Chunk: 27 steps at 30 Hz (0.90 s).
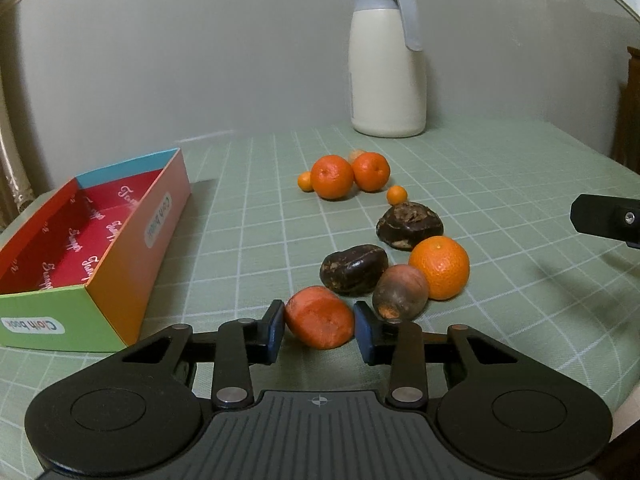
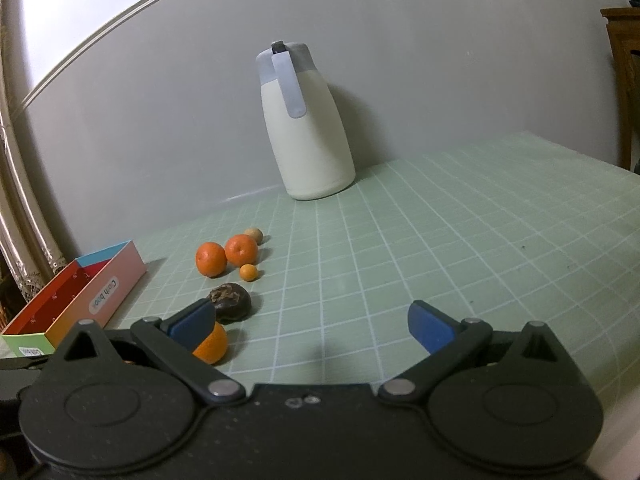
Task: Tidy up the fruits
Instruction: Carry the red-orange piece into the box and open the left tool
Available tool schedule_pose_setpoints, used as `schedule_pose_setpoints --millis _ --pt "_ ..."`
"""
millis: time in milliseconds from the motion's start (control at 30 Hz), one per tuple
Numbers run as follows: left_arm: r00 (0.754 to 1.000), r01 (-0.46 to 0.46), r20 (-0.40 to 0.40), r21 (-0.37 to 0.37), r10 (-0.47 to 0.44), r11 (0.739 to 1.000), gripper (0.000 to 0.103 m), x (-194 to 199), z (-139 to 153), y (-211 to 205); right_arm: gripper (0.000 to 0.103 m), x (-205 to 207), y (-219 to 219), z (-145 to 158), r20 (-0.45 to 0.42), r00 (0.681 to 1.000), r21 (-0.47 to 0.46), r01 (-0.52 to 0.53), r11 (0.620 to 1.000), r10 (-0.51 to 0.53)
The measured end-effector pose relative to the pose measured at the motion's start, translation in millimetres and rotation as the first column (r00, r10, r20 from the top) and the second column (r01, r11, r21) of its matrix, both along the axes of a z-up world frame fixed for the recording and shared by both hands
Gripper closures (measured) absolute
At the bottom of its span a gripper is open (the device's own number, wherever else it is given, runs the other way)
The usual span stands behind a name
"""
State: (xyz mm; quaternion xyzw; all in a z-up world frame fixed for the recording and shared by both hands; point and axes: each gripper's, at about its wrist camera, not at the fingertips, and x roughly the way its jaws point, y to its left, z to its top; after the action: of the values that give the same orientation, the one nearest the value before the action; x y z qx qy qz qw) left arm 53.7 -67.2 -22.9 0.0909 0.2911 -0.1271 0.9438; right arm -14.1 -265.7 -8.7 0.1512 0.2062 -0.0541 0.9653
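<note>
Fruit in the pinch: left gripper (image 1: 319, 330) has closed its pads on a wrinkled orange-red fruit (image 1: 319, 322) near the mat's (image 1: 500, 184) front edge; right gripper (image 2: 312, 326) hangs wide open, empty. Soft skin may bruise or slip short of the box (image 1: 132, 264).

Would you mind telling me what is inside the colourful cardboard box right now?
The colourful box shows only its red printed lining; no fruit is visible inside. Its near green wall hides the nearest strip of floor. The left hand-held gripper brackets a reddish-orange fruit on the mat.
</note>
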Motion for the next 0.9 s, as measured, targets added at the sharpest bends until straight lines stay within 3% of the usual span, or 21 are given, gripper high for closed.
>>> schedule_pose_setpoints --millis 233,467,733,900 --pt "1.0 -0.003 0.002 -0.003 0.003 1.0 0.066 -1 2 0 0.0 2 0 -2 -0.005 1.0 0.008 0.002 1.0 -0.002" --pt "0.997 -0.023 0.067 -0.002 0.023 1.0 0.066 -6 15 12 0.0 5 7 -5 -0.012 1.0 -0.004 -0.009 1.0 0.009" --pt "0.96 -0.183 0.221 0.036 0.171 0.982 0.066 4 39 53 0.0 14 27 -7 -0.02 0.999 -0.029 -0.044 0.999 0.043" --pt "0.936 -0.298 0.204 0.028 0.287 0.954 0.066 34 44 93 0.0 20 38 -8 -0.029 0.997 -0.038 -0.07 0.997 0.069"
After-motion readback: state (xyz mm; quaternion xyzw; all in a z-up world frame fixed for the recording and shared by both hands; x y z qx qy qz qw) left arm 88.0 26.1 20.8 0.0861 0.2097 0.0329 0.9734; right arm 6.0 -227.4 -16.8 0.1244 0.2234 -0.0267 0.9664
